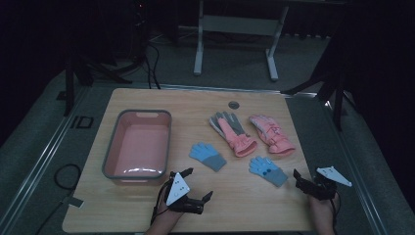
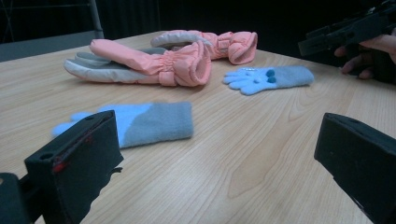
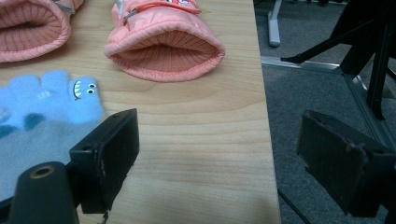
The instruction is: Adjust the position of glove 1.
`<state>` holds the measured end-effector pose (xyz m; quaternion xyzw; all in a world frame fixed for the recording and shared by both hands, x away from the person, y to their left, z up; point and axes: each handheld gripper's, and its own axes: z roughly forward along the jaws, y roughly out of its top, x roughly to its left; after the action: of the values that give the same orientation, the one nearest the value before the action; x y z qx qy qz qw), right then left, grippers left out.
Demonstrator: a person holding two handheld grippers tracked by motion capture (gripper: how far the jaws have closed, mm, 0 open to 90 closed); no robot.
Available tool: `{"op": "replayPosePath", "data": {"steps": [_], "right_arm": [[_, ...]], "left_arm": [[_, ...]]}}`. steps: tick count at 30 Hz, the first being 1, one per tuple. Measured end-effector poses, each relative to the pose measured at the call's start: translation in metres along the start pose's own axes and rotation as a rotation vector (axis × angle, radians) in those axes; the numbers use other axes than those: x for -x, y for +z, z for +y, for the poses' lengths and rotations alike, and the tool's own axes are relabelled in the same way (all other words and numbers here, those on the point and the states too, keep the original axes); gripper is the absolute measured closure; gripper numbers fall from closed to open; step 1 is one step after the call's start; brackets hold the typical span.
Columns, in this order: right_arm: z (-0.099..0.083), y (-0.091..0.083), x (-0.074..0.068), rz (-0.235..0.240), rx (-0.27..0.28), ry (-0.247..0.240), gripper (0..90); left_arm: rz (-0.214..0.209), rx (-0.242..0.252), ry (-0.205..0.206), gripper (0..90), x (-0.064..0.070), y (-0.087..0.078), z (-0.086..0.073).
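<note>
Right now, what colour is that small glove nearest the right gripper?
The small glove is light blue with a grey cuff and darker blue dots; the left gripper view shows it best.

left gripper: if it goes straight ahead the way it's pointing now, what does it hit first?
Probably the nearer blue-and-grey glove: it lies just ahead of the open left gripper, slightly toward its left jaw. Dead centre is bare table, so it might skim past; depth is unclear.

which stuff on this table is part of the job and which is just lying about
Likely part of the job:
- left blue glove
- right blue glove
- left tongs, open
- right tongs, open
- pink basin, perhaps the drop-off

Probably just lying about:
- two pink ski gloves
- frame on the floor beyond the table
</note>
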<state>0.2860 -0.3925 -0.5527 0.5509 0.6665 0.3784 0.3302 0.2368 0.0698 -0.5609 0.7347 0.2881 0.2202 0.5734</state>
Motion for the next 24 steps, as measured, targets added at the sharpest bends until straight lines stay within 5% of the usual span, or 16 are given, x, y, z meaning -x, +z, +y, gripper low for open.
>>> {"op": "replayPosePath", "data": {"steps": [11, 18, 21, 24], "right_arm": [[0.017, -0.012, -0.002, 0.022, -0.02, -0.014, 13.0], [0.047, -0.024, -0.008, 0.075, -0.034, -0.039, 13.3], [0.062, -0.023, -0.011, 0.157, -0.082, -0.04, 13.4], [0.075, -0.025, -0.02, 0.159, -0.079, -0.078, 13.3]], "left_arm": [[0.012, -0.008, 0.001, 0.4, 0.001, 0.0, 0.0], [0.016, -0.003, 0.008, 0.4, 0.002, 0.0, 0.0], [0.018, -0.005, 0.01, 0.4, 0.002, 0.0, 0.0], [0.016, -0.002, 0.003, 0.4, 0.001, 0.0, 0.0]]}}
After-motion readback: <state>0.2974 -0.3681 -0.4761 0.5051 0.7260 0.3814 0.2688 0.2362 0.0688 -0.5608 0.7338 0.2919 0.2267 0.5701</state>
